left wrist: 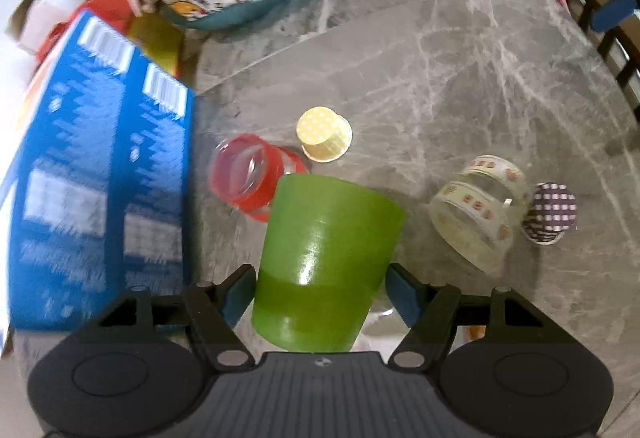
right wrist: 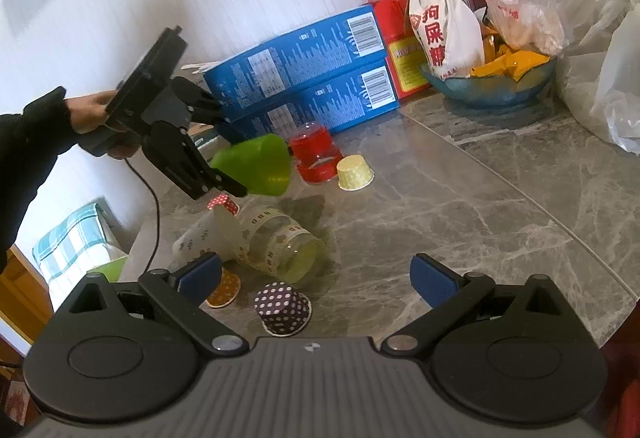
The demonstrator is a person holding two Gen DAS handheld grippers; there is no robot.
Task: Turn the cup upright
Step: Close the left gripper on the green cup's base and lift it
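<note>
My left gripper (left wrist: 318, 292) is shut on a green plastic cup (left wrist: 324, 262), its blue pads pressed to the cup's sides near the narrow base. The cup is lifted off the grey marble table (left wrist: 440, 57) and lies tilted, mouth pointing away from the camera. The right wrist view shows the left gripper (right wrist: 222, 157) holding the cup (right wrist: 256, 163) in the air, mouth facing right. My right gripper (right wrist: 316, 278) is open and empty, low over the table's near side.
A red clear cup (left wrist: 244, 173), a yellow dotted paper cup (left wrist: 324, 133), a patterned clear cup on its side (left wrist: 476, 213) and a purple dotted paper cup (left wrist: 552, 213) lie on the table. Blue boxes (left wrist: 100, 165) stand left. A blue bowl of snack bags (right wrist: 488, 77) sits behind.
</note>
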